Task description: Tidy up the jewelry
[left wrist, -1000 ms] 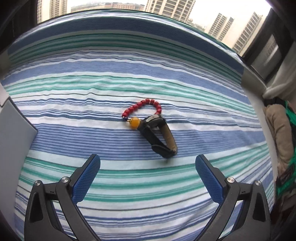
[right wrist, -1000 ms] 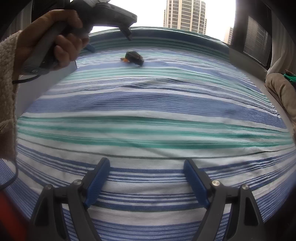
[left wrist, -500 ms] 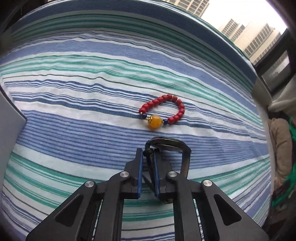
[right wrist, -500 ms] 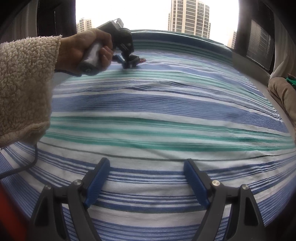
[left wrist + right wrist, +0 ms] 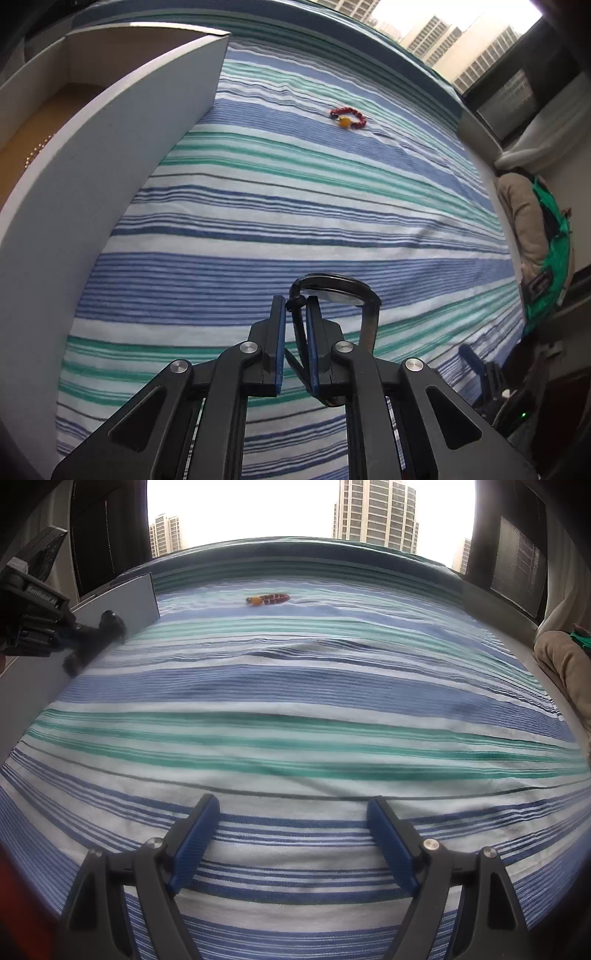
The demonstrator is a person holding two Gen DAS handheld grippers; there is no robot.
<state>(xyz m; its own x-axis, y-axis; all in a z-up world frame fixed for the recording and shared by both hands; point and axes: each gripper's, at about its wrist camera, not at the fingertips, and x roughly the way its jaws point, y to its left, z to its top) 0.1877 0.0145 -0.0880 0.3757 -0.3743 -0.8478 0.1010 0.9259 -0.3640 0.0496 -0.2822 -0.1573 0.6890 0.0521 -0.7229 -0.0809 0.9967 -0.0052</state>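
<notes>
I had the black band-shaped watch with a round glass face (image 5: 338, 295) pinched by its strap in the left gripper (image 5: 295, 314), its blue pads (image 5: 277, 332) nearly together, carried above the striped blue, green and white bedcover (image 5: 295, 192) just beside the grey-walled cardboard box (image 5: 92, 177). I judged the step as carrying it to that box; next it needed lifting over the wall and releasing inside. That gripper pointed steeply down. The right gripper (image 5: 293, 834) hovered wide and empty, well away from the box. The red bead bracelet with an amber bead (image 5: 347, 117) lay beyond the box's far corner.
</notes>
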